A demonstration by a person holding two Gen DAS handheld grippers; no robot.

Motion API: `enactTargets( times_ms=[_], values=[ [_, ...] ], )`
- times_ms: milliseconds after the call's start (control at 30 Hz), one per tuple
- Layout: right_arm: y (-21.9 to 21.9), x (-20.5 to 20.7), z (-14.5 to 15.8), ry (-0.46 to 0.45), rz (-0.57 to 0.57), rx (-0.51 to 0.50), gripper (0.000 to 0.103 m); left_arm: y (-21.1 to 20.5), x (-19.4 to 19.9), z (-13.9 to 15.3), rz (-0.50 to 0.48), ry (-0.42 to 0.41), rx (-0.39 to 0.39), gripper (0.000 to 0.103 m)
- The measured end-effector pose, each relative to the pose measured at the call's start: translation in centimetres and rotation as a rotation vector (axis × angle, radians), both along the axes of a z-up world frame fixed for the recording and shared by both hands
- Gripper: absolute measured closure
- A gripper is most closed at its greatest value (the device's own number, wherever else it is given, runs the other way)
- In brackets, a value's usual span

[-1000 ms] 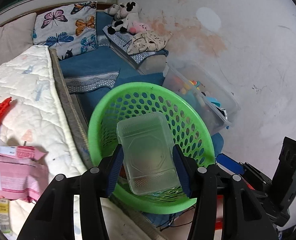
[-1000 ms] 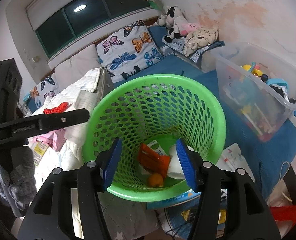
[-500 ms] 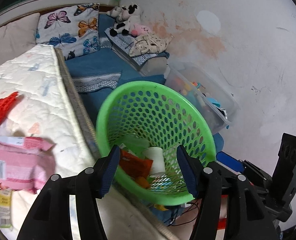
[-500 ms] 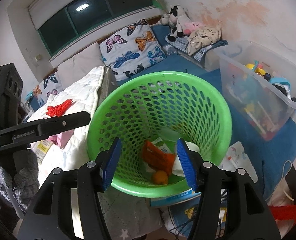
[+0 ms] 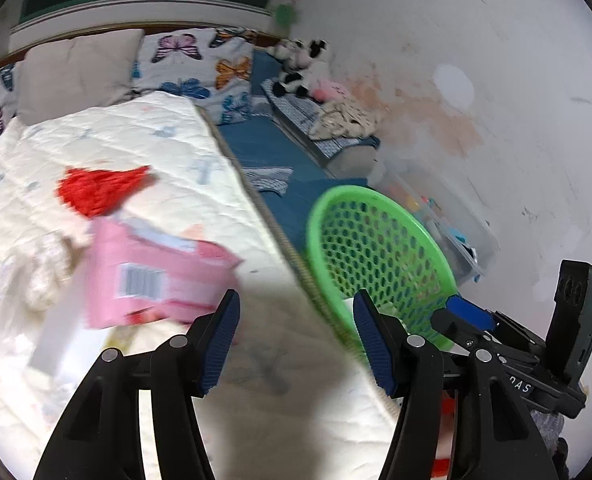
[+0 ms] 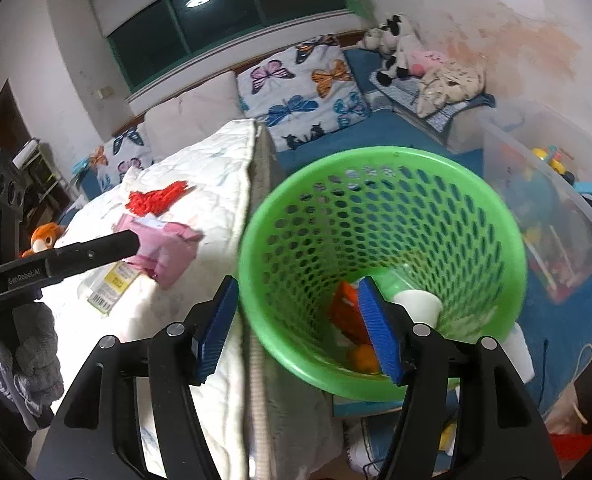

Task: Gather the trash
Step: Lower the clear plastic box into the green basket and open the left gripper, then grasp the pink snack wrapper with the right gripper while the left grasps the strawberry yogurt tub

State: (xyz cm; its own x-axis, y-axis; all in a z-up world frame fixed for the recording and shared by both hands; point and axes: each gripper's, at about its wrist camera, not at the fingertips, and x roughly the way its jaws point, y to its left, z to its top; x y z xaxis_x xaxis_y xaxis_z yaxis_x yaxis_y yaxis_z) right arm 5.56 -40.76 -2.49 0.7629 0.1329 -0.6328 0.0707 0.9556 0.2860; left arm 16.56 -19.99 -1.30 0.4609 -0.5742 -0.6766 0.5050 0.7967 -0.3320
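Observation:
The green perforated basket [image 5: 376, 248] stands beside the mattress; the right wrist view looks into the basket [image 6: 376, 208]. It holds an orange wrapper [image 6: 346, 312], a white cup [image 6: 416, 304] and a small orange fruit [image 6: 362, 358]. A pink wrapper [image 5: 155, 280] and a red mesh scrap [image 5: 99, 188] lie on the white quilted mattress [image 5: 175, 148]. My left gripper [image 5: 296, 340] is open over the mattress, just right of the pink wrapper, with nothing between its pads. My right gripper [image 6: 296, 328] hangs over the basket's near rim, its jaws opening and empty.
A clear packet with a yellow label [image 6: 111, 284] lies by the pink wrapper [image 6: 163, 248]. A clear storage bin of toys [image 6: 556, 208] stands right of the basket. Butterfly pillows [image 6: 304, 88] and plush toys [image 6: 396, 44] line the far end. The stained wall [image 5: 496, 100] is on the right.
The left gripper let go of a clear plastic container over the basket, then swung left over the mattress towards the pink wrapper. The right gripper shifted left and its jaws widened.

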Motion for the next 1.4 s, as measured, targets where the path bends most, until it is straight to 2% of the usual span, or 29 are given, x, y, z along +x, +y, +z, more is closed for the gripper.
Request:
enactTargets(
  times_ms=[400,600,800,933,1333,1400],
  values=[
    [5.3,3.9,0.5,0.010,0.215,-0.054,0.024,9.1,0.4,0.4,0.152,-0.001,-0.016,0.046],
    [8.3,6.8,0.4,0.027,0.396,-0.112,0.014,12.5,0.4,0.2,0.208,-0.002,-0.014,0.041],
    [11.3,9.7,0.2,0.050,0.588,-0.173,0.008,14.8,0.9,-0.4,0.257,0.014,-0.016,0.036],
    [12.9,12.0,-0.4,0.065,0.688,-0.216,0.008,15.9,1.5,-0.8,0.276,0.018,-0.002,0.031],
    [14.6,16.7,-2.2,0.128,0.823,-0.233,0.008,17.5,3.5,-1.2,0.307,0.014,0.048,0.021],
    [14.8,17.0,-2.5,0.134,0.847,-0.232,0.005,17.5,3.8,-1.3,0.303,0.010,0.059,0.020]
  ],
)
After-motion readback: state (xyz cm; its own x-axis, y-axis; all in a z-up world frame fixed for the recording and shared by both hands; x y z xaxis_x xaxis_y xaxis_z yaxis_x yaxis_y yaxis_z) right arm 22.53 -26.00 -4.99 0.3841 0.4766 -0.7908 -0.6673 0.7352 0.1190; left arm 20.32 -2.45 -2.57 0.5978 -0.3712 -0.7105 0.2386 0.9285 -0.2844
